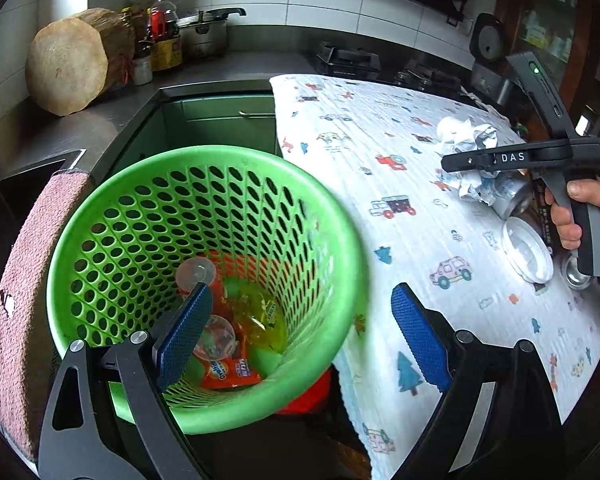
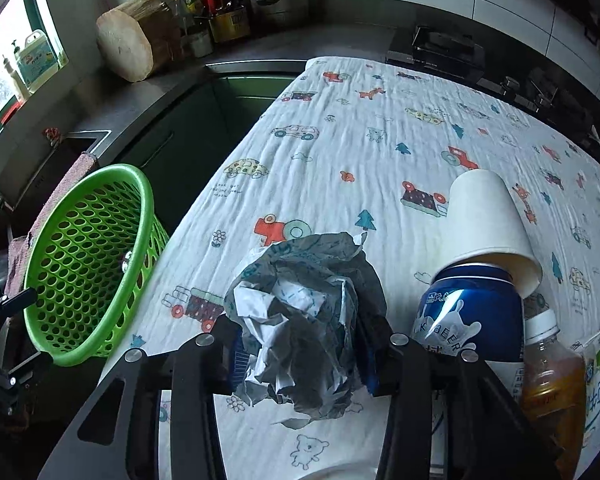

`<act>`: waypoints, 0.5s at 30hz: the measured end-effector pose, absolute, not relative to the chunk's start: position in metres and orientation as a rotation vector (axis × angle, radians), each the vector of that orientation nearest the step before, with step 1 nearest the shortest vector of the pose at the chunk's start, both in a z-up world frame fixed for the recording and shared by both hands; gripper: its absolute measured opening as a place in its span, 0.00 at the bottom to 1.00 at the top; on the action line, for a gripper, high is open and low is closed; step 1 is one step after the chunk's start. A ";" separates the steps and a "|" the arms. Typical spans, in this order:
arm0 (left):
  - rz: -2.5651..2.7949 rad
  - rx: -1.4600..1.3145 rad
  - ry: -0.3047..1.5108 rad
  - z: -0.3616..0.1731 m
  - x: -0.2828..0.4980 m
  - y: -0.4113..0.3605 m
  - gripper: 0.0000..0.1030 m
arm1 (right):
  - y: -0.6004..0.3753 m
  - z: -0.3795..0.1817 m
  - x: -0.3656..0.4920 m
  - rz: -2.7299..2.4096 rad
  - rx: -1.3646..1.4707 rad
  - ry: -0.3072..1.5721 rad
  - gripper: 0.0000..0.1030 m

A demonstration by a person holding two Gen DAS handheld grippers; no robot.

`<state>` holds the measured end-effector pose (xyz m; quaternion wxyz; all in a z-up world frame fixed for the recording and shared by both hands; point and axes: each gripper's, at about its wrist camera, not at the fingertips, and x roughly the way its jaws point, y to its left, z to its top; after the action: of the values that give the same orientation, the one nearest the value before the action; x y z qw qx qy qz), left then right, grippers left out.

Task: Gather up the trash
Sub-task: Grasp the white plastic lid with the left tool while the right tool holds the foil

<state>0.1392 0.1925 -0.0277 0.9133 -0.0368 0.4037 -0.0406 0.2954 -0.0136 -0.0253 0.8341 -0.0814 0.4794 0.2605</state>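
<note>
Crumpled grey-white paper wad (image 2: 300, 332): nearest item, clamped between blue pads of right hand-held gripper (image 2: 300, 354), lying on counter w/ white cartoon-print cloth (image 2: 340, 152). Jaws closed in on it, both pads pressing.

Adjacent, right of wad: blue beer can (image 2: 466, 312), on its side; white paper cup (image 2: 490, 224) tipped over can's end, touching; clear bottle w/ amber liquid (image 2: 552, 372) just beside can; carton at frame edge, label unreadable.

Green perforated plastic basket (image 1: 204, 280): off counter's left edge, tilted toward cloth, already holding orange wrapper (image 1: 230, 376), yellow wrapper, clear lids. Left hand-held gripper (image 1: 300, 336): jaws apart, nothing between the pads; one finger over basket mouth, other over cloth.

Step (est.): grasp of wad made, not yet lifted. Next: lift clear, carry left over rim, release inside. Remaining trash: can, cup, bottle, carton.
</note>
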 end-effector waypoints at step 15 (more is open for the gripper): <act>-0.353 -0.001 0.830 -0.015 0.154 0.068 0.86 | -0.107 0.049 0.233 0.610 -0.095 0.858 0.41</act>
<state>0.1543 0.0678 -0.0147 0.9000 -0.0003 0.4012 -0.1705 0.2331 -0.1071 0.0490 0.8635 -0.0454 0.4095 0.2910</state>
